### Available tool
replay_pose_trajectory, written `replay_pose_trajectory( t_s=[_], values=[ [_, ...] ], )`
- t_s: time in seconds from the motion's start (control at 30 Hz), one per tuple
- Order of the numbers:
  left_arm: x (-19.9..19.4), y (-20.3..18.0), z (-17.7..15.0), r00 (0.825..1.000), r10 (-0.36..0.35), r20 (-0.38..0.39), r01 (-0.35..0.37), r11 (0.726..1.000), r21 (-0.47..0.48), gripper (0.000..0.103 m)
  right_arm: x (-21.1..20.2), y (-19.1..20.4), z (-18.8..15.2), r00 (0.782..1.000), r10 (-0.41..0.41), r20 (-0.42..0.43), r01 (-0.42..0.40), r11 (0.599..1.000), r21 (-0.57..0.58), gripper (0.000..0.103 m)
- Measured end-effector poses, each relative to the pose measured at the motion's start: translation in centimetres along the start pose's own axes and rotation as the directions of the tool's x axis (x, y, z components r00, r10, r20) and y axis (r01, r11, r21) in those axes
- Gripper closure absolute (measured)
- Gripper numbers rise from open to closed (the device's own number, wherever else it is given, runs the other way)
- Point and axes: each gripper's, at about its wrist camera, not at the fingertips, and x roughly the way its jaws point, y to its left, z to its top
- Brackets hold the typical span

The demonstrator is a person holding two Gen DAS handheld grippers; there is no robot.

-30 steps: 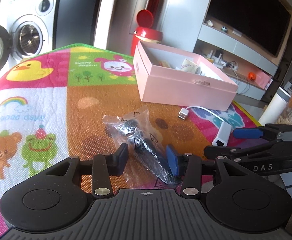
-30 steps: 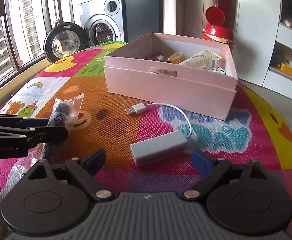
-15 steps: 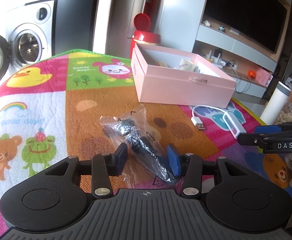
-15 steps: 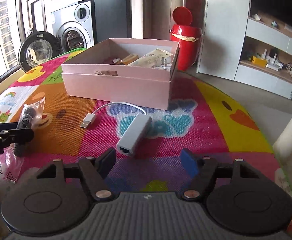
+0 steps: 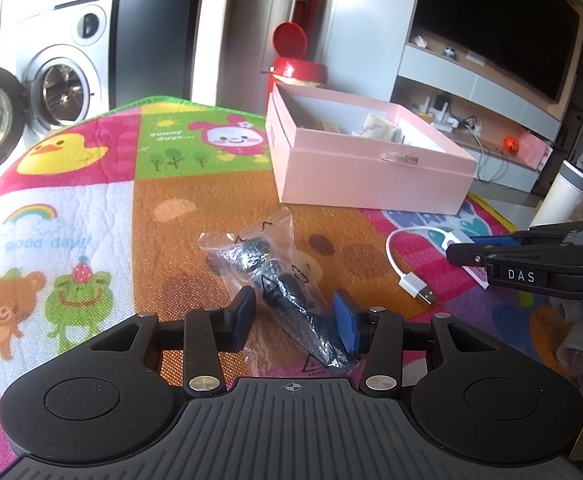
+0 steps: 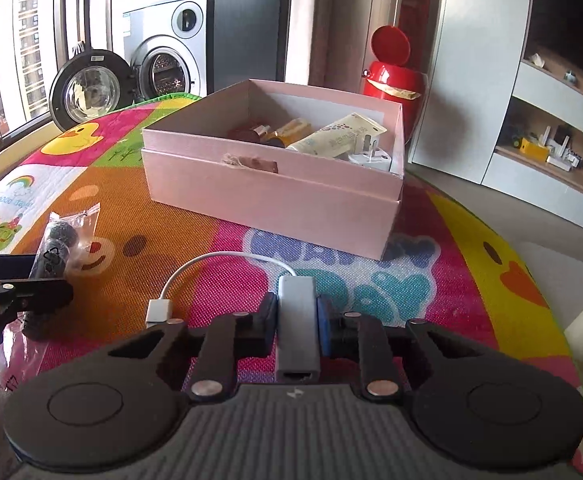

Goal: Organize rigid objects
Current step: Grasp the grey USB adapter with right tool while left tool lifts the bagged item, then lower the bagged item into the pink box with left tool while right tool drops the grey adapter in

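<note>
A: What am I working on here?

B: I kneel at a colourful play mat (image 5: 91, 208) printed with a duck, a bear and a rainbow. Daylight falls across it.

A: What stands behind?

B: A front-loading washing machine (image 6: 171, 52) with its round door (image 6: 91, 92) swung open, beside tall windows (image 6: 7, 60) facing apartment blocks. A red lidded bin (image 6: 391, 76) stands by a white cabinet (image 6: 479, 72). To the right, a dark television (image 5: 495, 36) hangs above a low shelf unit (image 5: 471, 92) holding small items.
</note>
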Motion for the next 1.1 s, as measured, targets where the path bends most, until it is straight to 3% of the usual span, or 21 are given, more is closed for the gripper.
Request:
replay_pose_trajectory(
  t_s=[0.13,0.3,0.43,0.57,0.77,0.93,1.03,1.07,1.1],
  values=[
    [-0.8,0.2,-0.3,0.995,-0.095,-0.010,0.095,0.995,-0.018,0.080,-2.6,0.7,-0.9,1.000,0.024,-0.006,-0.025,0.996,-0.080,0.083],
    [-2.9,-1.9,-2.0,0.995,-0.098,-0.008,0.098,0.986,0.132,0.080,-7.3,0.9,-1.3,0.997,0.038,0.072,-0.027,0.989,-0.144,0.083],
    [-5.1,-2.8,-2.3,0.993,-0.117,0.013,0.113,0.978,0.174,0.080,-10.5,0.5,-0.8,0.989,0.047,0.139,-0.025,0.988,-0.155,0.083],
    [-8.0,-3.1,-0.9,0.983,-0.157,0.094,0.138,0.975,0.175,0.080,-13.2,-0.3,0.6,0.976,0.081,0.201,-0.056,0.990,-0.127,0.083],
    [-10.0,-4.7,6.9,0.938,-0.190,0.291,0.111,0.957,0.268,0.080,-15.3,-1.6,5.9,0.938,0.055,0.342,-0.026,0.996,-0.088,0.083],
    [-5.0,-4.8,15.7,0.907,-0.244,0.344,0.168,0.957,0.236,0.080,-12.2,-2.7,11.8,0.921,-0.029,0.389,0.048,0.998,-0.040,0.083],
    [-0.1,-4.3,18.5,0.915,-0.270,0.299,0.223,0.958,0.182,0.080,-8.9,-3.4,14.0,0.913,-0.088,0.399,0.099,0.995,-0.009,0.080],
    [1.5,-4.1,19.0,0.925,-0.273,0.265,0.240,0.959,0.152,0.080,-7.4,-3.9,14.4,0.924,-0.070,0.376,0.079,0.997,-0.007,0.075],
    [3.5,-3.6,19.3,0.939,-0.257,0.230,0.240,0.965,0.103,0.080,-6.1,-4.4,14.6,0.937,-0.060,0.344,0.060,0.998,0.012,0.060]
  ],
)
